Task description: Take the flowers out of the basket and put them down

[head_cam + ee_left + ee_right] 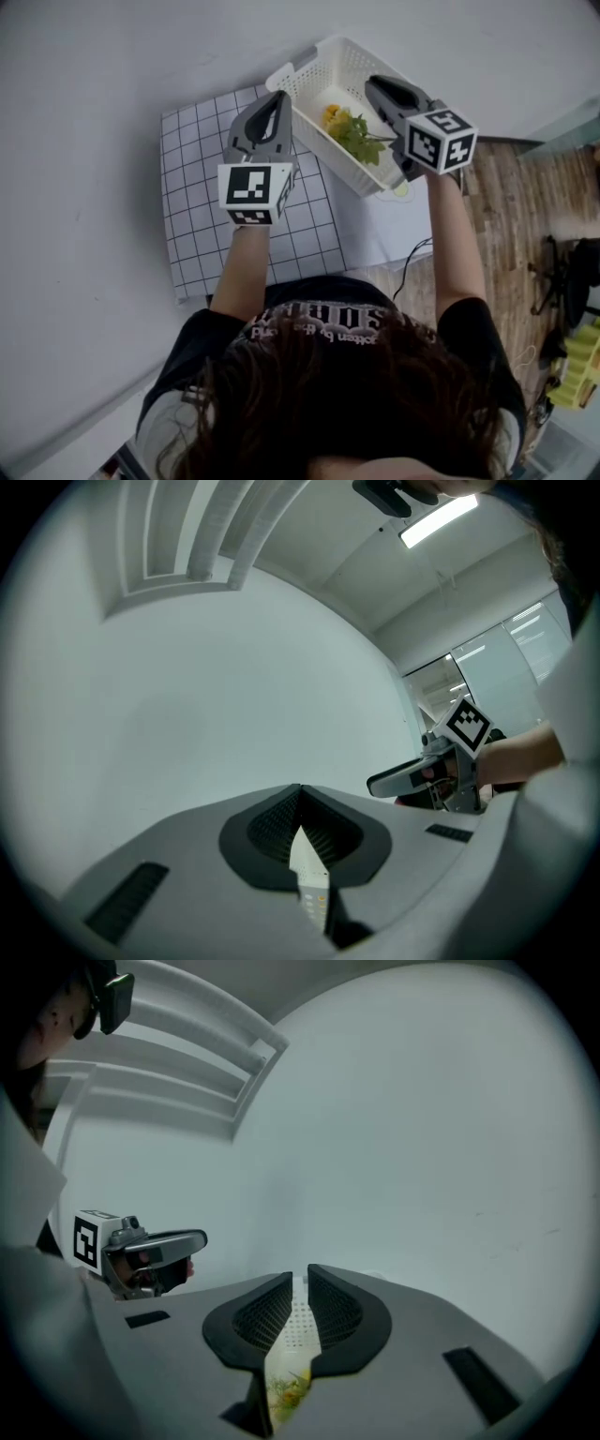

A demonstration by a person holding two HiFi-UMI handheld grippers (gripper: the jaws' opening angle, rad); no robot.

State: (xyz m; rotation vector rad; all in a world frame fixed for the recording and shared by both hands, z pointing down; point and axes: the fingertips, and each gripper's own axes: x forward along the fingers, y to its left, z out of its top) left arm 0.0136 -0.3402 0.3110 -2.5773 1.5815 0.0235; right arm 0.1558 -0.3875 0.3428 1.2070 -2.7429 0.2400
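Person: dark hair [328, 403] fills the bottom of the head view, both forearms reaching forward.
Table [84, 141]: pale and plain; wooden floor shows past its right edge.
Mat [202, 187]: white with a black grid, flat, its right part under the basket's left end.
Basket [356, 61]: white perforated plastic, open-topped, set at an angle.
Left gripper [278, 97]: jaws together at the tips with nothing pinched; it hangs just beside the basket's left end.
Right gripper [372, 82]: jaws a narrow slit apart and empty, poised over the basket's right side, the flowers visible through the slit in its own view.
Flowers [352, 131]: a small bunch, yellow heads and green leaves, lying inside the basket toward its near end.
Handling: probably very light, soft and floppy; the heads would likely crush or shed under a hard pinch.
Hold: the green stems, gathered together, look the safest place.
Hidden: the right gripper covers part of the bunch and the basket's near right corner; stem ends cannot be made out, nor whether the left gripper touches the basket.
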